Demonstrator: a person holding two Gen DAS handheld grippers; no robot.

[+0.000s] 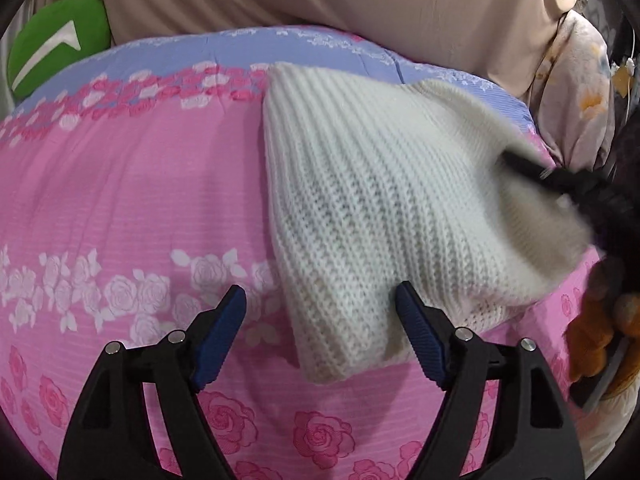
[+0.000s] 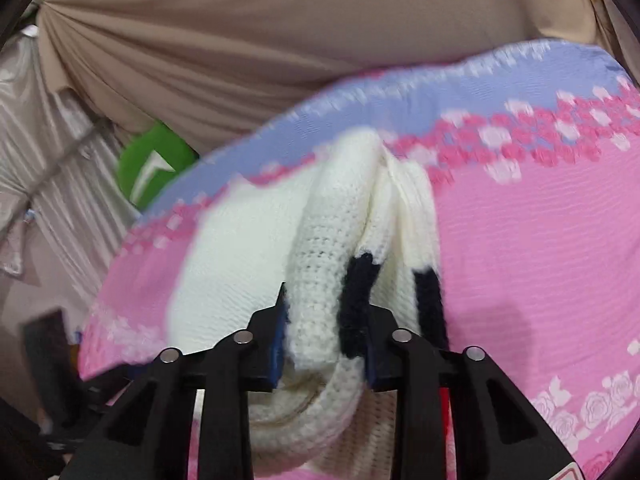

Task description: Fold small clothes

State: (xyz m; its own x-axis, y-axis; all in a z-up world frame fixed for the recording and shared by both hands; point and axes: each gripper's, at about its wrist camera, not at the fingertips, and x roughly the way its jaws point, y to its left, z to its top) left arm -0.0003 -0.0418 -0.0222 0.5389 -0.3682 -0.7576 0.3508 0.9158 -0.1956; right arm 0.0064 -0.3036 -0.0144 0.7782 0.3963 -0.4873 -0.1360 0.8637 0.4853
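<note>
Nothing you can actually read here

You won't find any words, numbers or brand names in either view. The closest thing to a sign is the white arrow-like mark on the green cushion [image 1: 56, 46], at the far left of your left camera and also in the right one [image 2: 154, 164]. It's just a shape, no letters on it.

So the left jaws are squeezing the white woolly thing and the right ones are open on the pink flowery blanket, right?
You have the sides swapped. In the right wrist view the right gripper is shut on the white knit garment. In the left wrist view the left gripper is open and holds nothing. The pink flowery blanket is right.
</note>
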